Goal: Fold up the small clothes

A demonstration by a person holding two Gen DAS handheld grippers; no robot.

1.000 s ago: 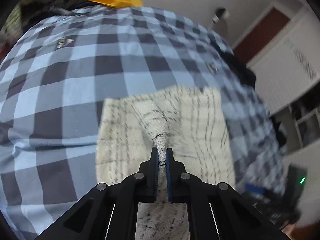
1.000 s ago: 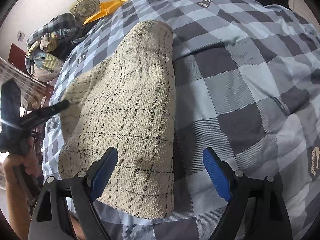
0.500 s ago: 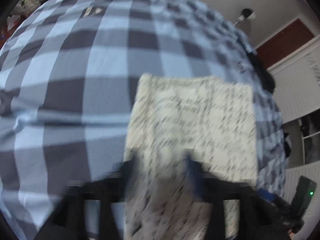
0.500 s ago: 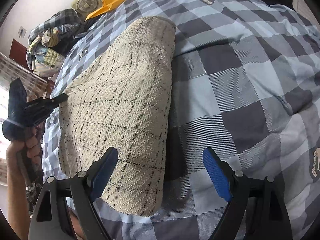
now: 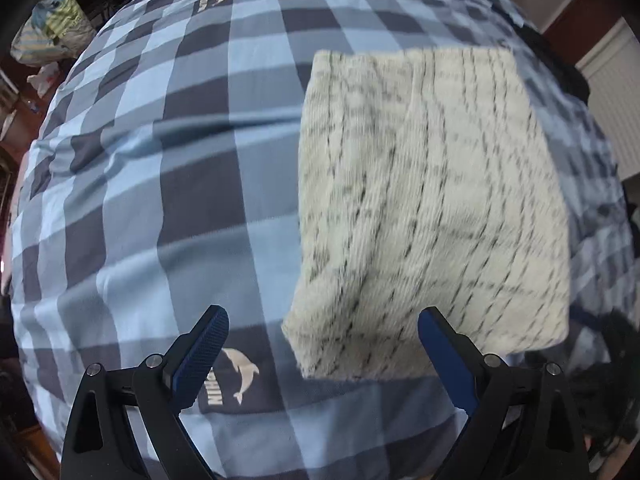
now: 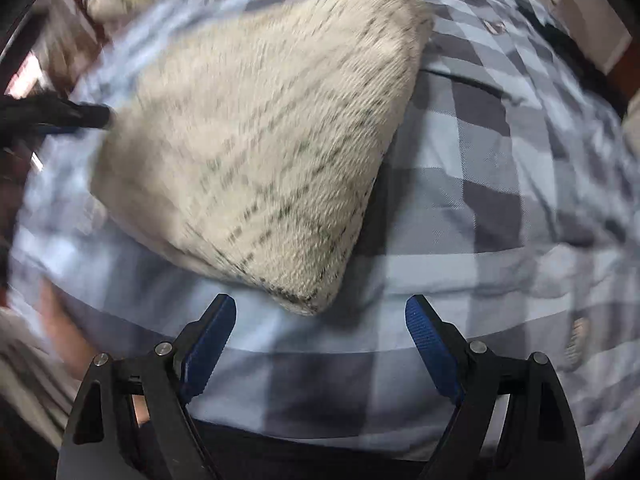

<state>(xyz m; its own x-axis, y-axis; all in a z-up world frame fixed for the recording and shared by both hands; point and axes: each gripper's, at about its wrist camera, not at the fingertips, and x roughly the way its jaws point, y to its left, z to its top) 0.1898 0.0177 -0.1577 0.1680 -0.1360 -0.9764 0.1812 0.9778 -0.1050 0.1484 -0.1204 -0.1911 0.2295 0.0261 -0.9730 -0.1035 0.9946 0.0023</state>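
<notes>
Left wrist view
Left claw (image 5: 322, 334): we see both blue-padded fingers spread wide at the bottom of the frame, nothing between them.
Cream cloth (image 5: 432, 216): folded into a rough rectangle with thin dark grid lines, it fills the centre right of the frame and lies flat on the checked bedcover (image 5: 168, 168). Its near left corner sits between the finger tips in the picture; we cannot tell whether anything touches. The cloth is motion-blurred.
Bedcover: blue and grey checks across the whole frame, with a dolphin logo (image 5: 240, 376) just beside the left finger at lower centre.
Background: a bundle of clothes (image 5: 52, 28) in the upper left corner.

Right wrist view
Right claw (image 6: 320, 328): we record the fingers wide apart at the bottom of the frame, gripping nothing.
Cream cloth (image 6: 260, 140): it occupies the upper centre, on the bedcover (image 6: 500, 208). One corner points down toward the gap between the fingers and stops just above the tips, apart from them. The frame is strongly blurred.
Left claw (image 6: 100, 116): its black tip shows at the left edge, mid-height, right at the cloth's left edge. We cannot tell from this view whether it touches.
Bedcover: checks wrinkled at the right side of the frame.
</notes>
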